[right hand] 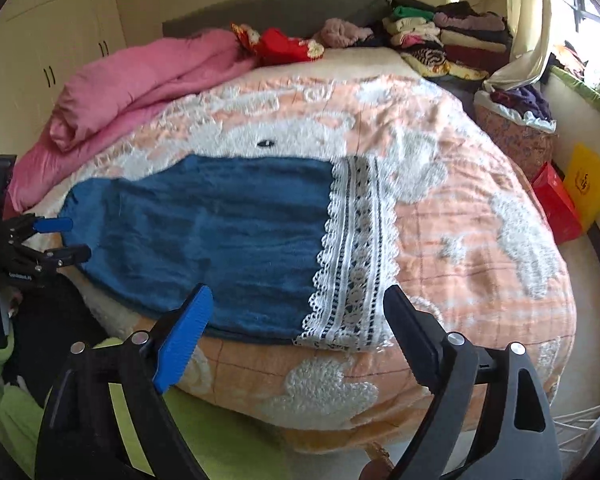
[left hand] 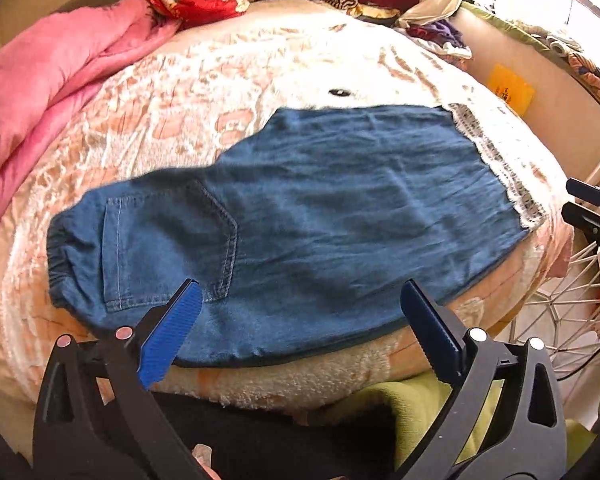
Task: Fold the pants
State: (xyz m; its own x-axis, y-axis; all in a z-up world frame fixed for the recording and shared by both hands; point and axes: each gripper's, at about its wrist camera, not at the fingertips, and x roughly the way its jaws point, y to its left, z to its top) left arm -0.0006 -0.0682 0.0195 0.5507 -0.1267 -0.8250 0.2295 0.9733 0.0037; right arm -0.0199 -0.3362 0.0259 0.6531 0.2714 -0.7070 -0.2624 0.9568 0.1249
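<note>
Nearest, the left gripper (left hand: 300,320) hangs above the pants' near edge with its jaws spread wide and nothing between them; the right gripper (right hand: 300,320) is likewise wide open and empty, over the near edge by the lace hem (right hand: 352,256). The blue pants (left hand: 320,208) lie flat on the peach bedspread (right hand: 480,220), apparently already folded leg over leg, waistband (left hand: 60,256) to the left, hem to the right. The next fold probably brings hem to waistband. To do it well, pinch both hem corners through all layers, lift evenly, and lay the edges flush. Whether the layers underneath line up is hard to tell. Beyond lies a pink quilt (right hand: 140,76) and stacked clothes (right hand: 452,36).
</note>
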